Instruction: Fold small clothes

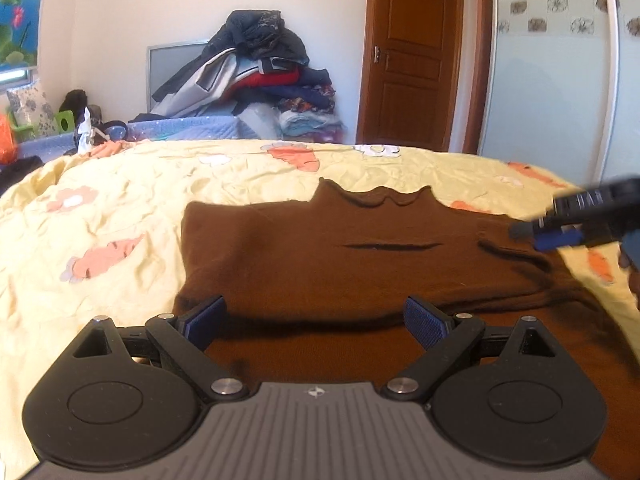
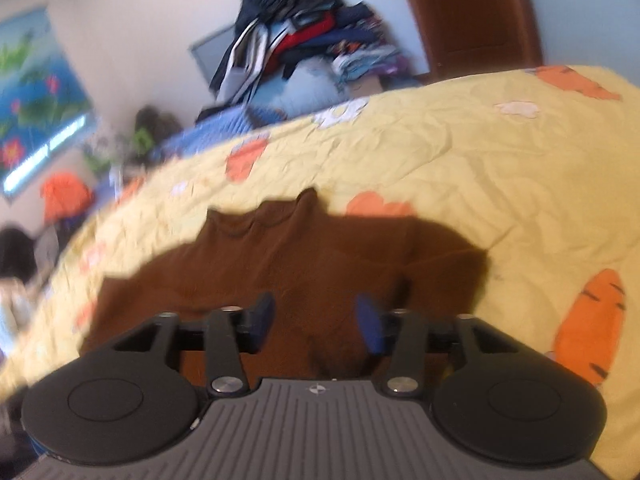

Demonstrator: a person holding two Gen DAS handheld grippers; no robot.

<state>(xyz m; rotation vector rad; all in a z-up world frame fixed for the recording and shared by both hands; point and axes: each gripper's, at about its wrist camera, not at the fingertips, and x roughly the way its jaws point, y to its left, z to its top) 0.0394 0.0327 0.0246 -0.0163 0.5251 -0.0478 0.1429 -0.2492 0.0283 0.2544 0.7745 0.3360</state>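
Your left gripper (image 1: 316,322) and right gripper (image 2: 316,324) hover, fingers spread and empty, over the brown sweater (image 1: 320,256); pinch its 6 o'clock hem evenly, then fold toward the 12 o'clock collar.

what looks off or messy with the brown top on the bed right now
The brown top lies mostly flat on the yellow bedspread, but its collar edge is wavy and a crease runs across the chest. Nothing looks damaged or spilled.
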